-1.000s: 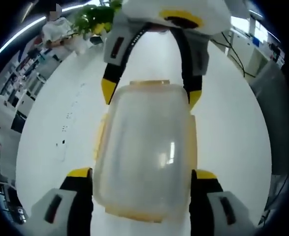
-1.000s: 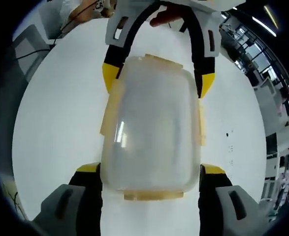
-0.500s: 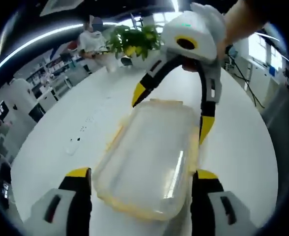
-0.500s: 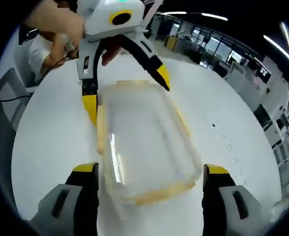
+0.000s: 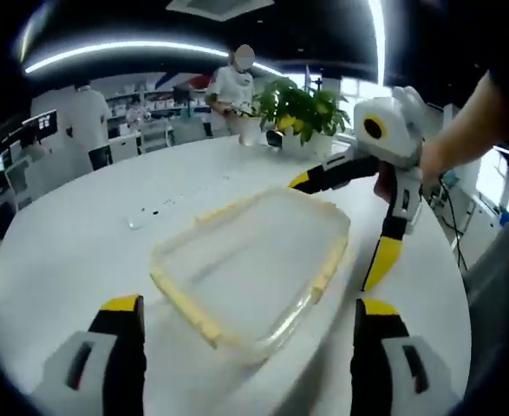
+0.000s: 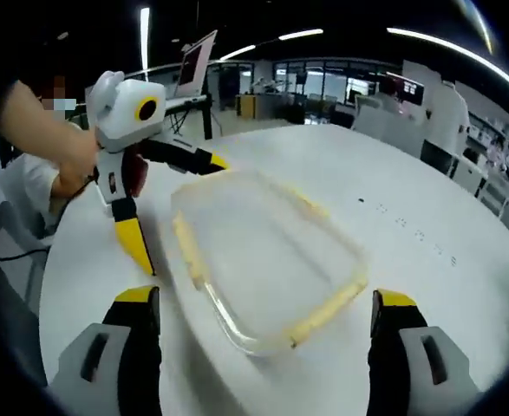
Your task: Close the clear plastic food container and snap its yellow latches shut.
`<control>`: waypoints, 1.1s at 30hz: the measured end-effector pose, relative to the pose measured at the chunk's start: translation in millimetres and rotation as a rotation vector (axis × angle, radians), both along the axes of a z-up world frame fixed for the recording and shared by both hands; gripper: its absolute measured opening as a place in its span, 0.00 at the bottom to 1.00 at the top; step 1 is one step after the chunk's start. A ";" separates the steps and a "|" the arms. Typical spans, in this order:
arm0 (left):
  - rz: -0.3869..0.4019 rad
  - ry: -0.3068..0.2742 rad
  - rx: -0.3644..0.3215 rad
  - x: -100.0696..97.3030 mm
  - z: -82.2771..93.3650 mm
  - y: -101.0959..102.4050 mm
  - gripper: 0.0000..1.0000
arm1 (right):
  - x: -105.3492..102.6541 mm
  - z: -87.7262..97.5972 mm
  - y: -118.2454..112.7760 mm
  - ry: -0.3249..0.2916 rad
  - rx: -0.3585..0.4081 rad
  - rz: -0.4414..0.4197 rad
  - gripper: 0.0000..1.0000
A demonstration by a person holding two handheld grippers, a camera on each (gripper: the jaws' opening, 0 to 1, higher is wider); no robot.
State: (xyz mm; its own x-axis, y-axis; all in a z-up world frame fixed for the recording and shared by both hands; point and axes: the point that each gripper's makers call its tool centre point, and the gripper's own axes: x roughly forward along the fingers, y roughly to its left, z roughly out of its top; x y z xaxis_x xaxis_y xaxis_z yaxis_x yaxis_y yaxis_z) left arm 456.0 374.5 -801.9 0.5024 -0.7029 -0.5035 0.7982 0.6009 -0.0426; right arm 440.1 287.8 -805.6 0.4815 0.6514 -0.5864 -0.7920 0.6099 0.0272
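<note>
Clear container [image 5: 252, 264] with yellow latches [image 5: 185, 303] lying lid-down-flat on the white table [image 5: 72, 251], between both grippers and touched by neither. From the left gripper view: own left gripper [image 5: 247, 347] spread wide and empty at the near end, right gripper [image 5: 345, 217] splayed wide past the far corner, plus a plant [image 5: 302, 108] and people beyond the far table edge. From the right gripper view: own right gripper [image 6: 267, 334] wide and empty, left gripper [image 6: 176, 204] wide beside the far corner, a hand [image 6: 72, 156] on it, bare tabletop open to the right out to the edge.
</note>
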 end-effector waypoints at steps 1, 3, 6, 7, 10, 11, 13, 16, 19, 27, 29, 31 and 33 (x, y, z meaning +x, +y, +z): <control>0.000 0.002 -0.003 -3.1 0.1 -1.6 0.99 | -0.4 -0.5 -0.3 0.001 0.002 -0.003 1.00; 0.002 0.004 0.000 -6.5 -1.2 -2.6 0.99 | -3.0 -2.6 -0.6 0.014 0.019 -0.020 1.00; 0.016 0.008 -0.019 -8.2 1.6 -3.2 0.99 | -6.7 -5.3 -1.5 0.012 0.009 -0.020 1.00; 0.021 0.005 -0.023 -7.2 2.4 -2.3 0.99 | -7.0 -4.7 -1.7 0.016 0.014 -0.027 1.00; 0.036 0.007 -0.035 -7.8 4.4 -0.7 0.97 | -6.6 -3.0 -3.3 0.013 0.024 -0.043 1.00; 0.042 0.005 -0.036 -6.8 3.9 1.3 0.97 | -6.8 -2.6 -4.5 0.018 0.031 -0.057 1.00; 0.051 0.008 -0.041 -7.1 3.7 3.2 0.96 | -6.5 -1.3 -7.4 0.011 0.040 -0.074 0.99; 0.059 0.012 -0.037 -9.7 3.0 5.1 0.95 | -9.1 -1.7 -11.6 0.020 0.048 -0.096 0.98; 0.064 0.017 -0.025 -14.6 1.1 7.9 0.94 | -15.1 -3.2 -16.1 0.031 0.044 -0.112 0.96; 0.113 0.022 -0.045 -19.1 5.6 21.8 0.86 | -23.9 12.3 -29.7 -0.045 0.045 -0.195 0.93; 0.137 0.016 -0.064 -20.4 9.1 27.2 0.86 | -33.4 13.7 -29.3 -0.010 0.073 -0.216 0.90; 0.161 0.018 -0.074 -23.8 12.4 33.1 0.86 | -38.3 17.7 -32.3 -0.029 0.062 -0.232 0.89; 0.185 0.015 -0.088 -28.1 16.9 39.1 0.86 | -42.1 24.5 -35.0 -0.044 0.076 -0.258 0.87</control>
State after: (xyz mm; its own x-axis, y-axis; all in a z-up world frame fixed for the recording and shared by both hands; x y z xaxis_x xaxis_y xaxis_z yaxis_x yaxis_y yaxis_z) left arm 427.9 413.6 -785.0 0.6197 -0.6411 -0.4528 0.6738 0.7304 -0.1121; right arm 398.0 252.8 -781.0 0.6609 0.5454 -0.5155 -0.6123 0.7890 0.0498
